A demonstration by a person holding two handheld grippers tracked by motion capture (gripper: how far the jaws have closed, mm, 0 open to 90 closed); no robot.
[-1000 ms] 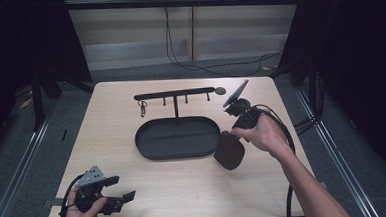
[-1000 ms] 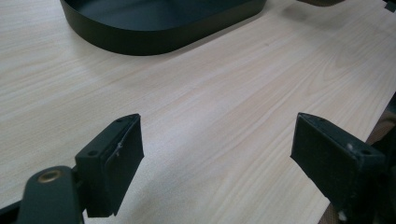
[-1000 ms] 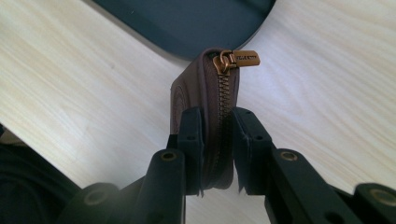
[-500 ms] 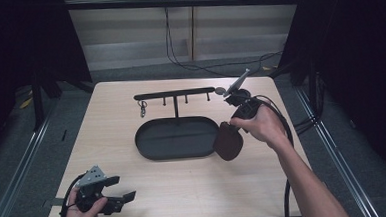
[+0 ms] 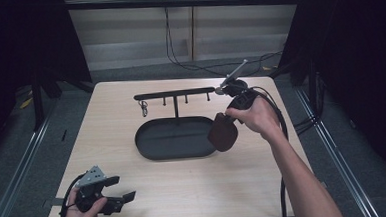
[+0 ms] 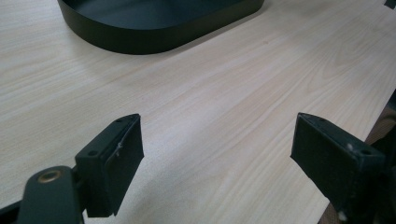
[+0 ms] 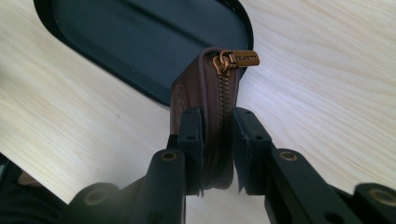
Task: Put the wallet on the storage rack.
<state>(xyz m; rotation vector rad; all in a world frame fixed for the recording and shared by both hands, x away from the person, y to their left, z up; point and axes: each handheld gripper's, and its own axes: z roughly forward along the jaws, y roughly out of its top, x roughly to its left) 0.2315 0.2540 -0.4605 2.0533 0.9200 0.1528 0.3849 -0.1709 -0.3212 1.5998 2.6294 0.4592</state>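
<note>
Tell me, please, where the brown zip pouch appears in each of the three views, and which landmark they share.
High view: the brown zip pouch hangs right of centre, at the right end of the black oval tray.
Left gripper view: not in it.
Right gripper view: centre, pouch clamped between the right gripper fingers.
Shared landmark: the tray, top left in both gripper views.

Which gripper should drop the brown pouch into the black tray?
Right. The right gripper is clamped on the brown pouch at the black tray's rim; the left gripper sits open at the near table edge.
</note>
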